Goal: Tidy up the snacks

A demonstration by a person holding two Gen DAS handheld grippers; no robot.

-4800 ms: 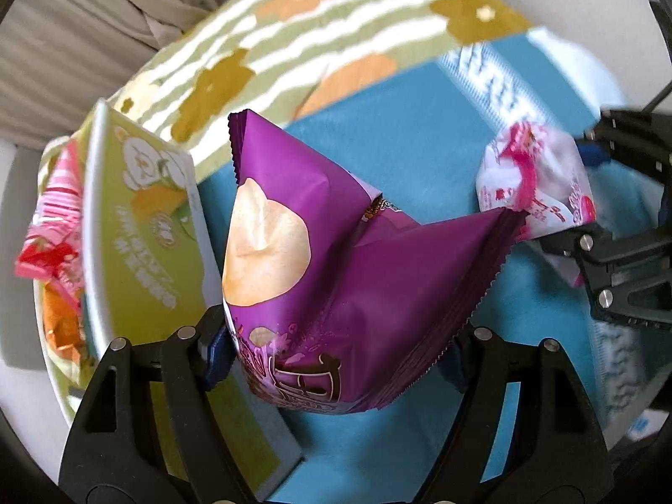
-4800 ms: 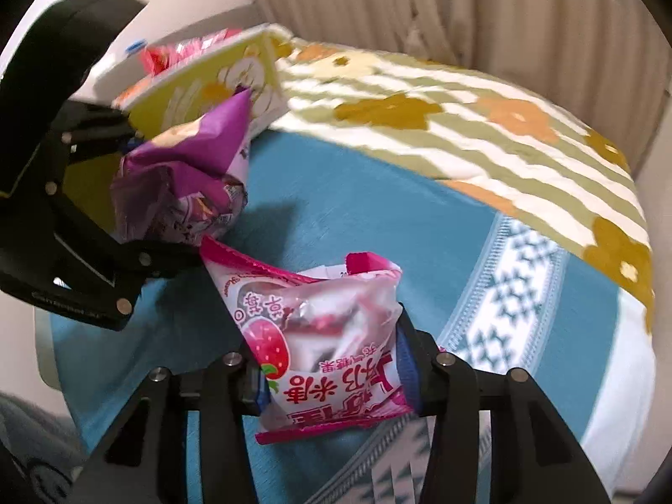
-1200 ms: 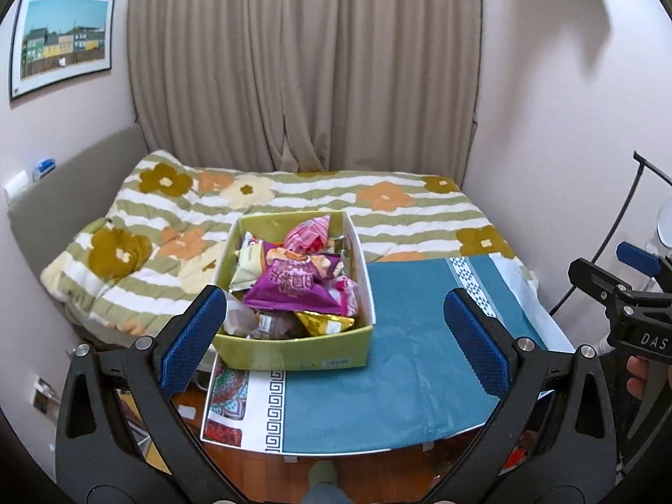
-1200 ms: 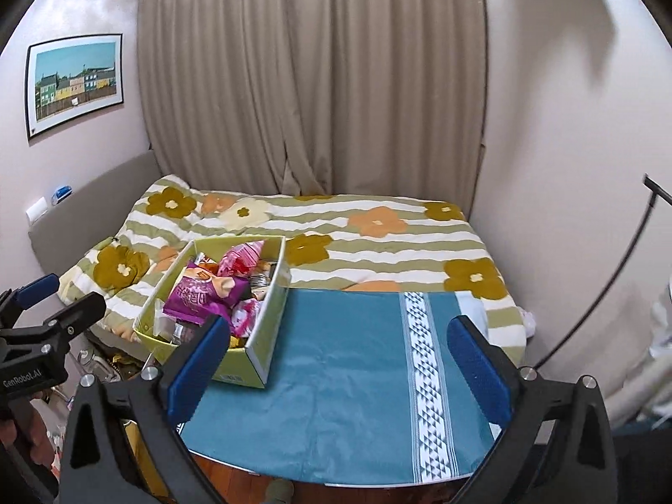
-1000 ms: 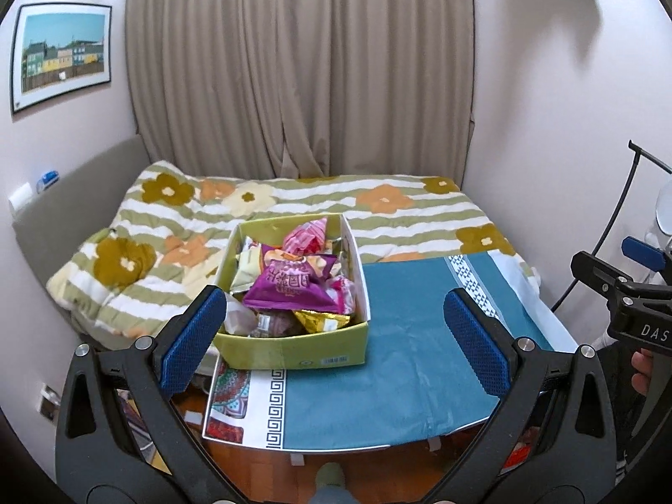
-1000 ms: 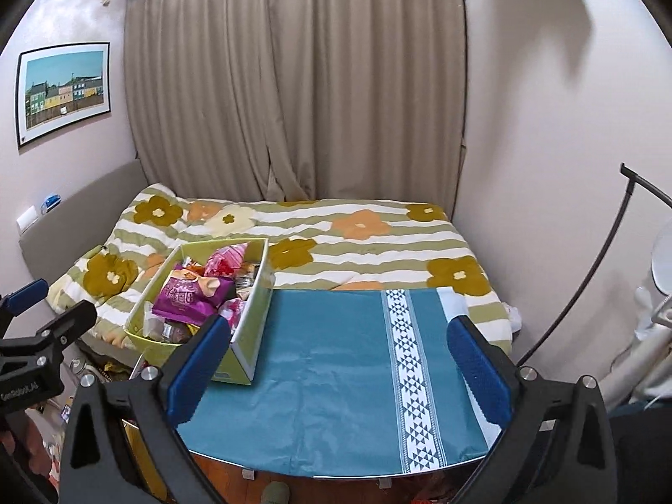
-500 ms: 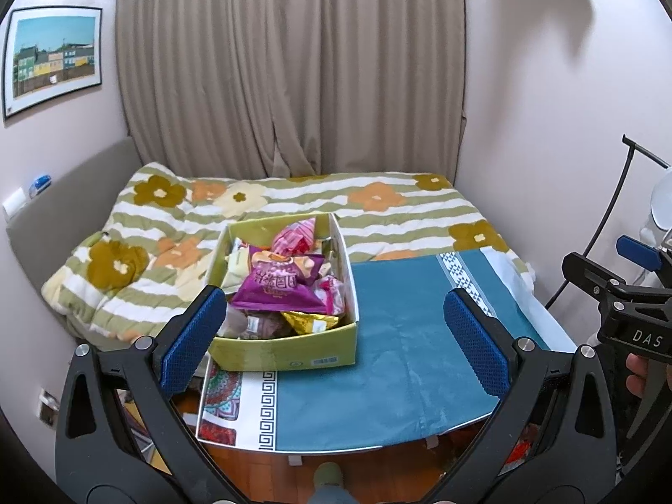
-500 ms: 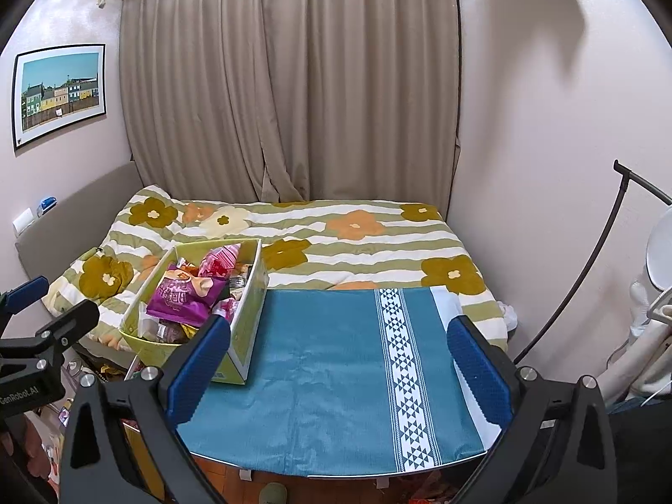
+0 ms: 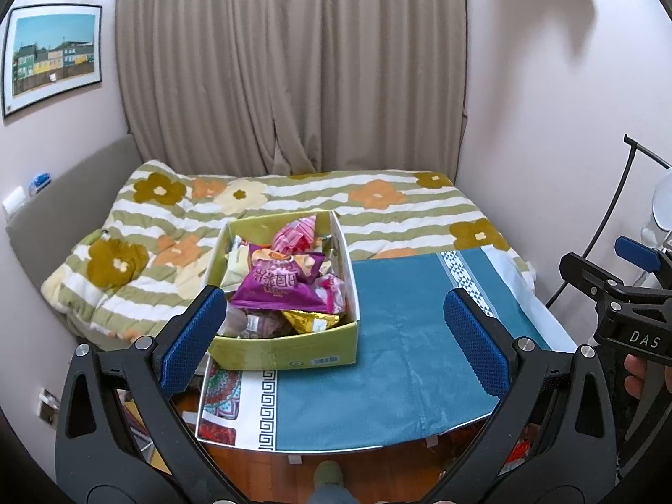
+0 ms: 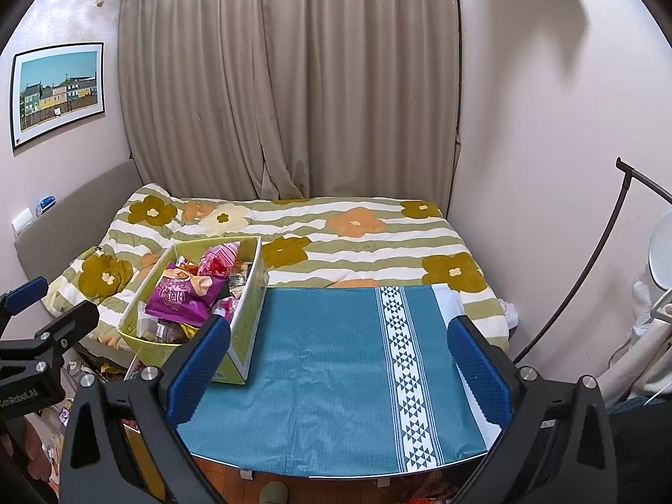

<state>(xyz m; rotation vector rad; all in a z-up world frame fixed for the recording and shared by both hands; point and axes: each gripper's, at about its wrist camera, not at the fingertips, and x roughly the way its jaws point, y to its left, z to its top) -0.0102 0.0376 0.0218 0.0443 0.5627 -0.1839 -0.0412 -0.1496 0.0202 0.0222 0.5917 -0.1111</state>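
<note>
A: Where are the snacks, and how do they look to you?

B: You have them all in the yellow-green box (image 9: 290, 353), which stands on the teal cloth (image 9: 403, 361) at about 10 o'clock from the centre of your left camera. On top lies a purple bag (image 9: 279, 287) with pale print, a little crumpled. Behind it, at 12 o'clock in the box, a pink striped packet (image 9: 296, 235) stands up. At 5 o'clock from the purple bag there is a gold packet (image 9: 313, 321), and a pink-white packet (image 9: 332, 290) leans on the right wall.

A: And my grippers?

B: Your left gripper (image 9: 332, 327) is spread wide and holds nothing; its left blue pad (image 9: 191, 342) appears in front of the box's near corner. Your right gripper (image 10: 336, 361) is also wide apart and empty, held above the cloth, with the box at 9 o'clock from it. The flowered blanket (image 10: 357, 227) lies behind the cloth.
</note>
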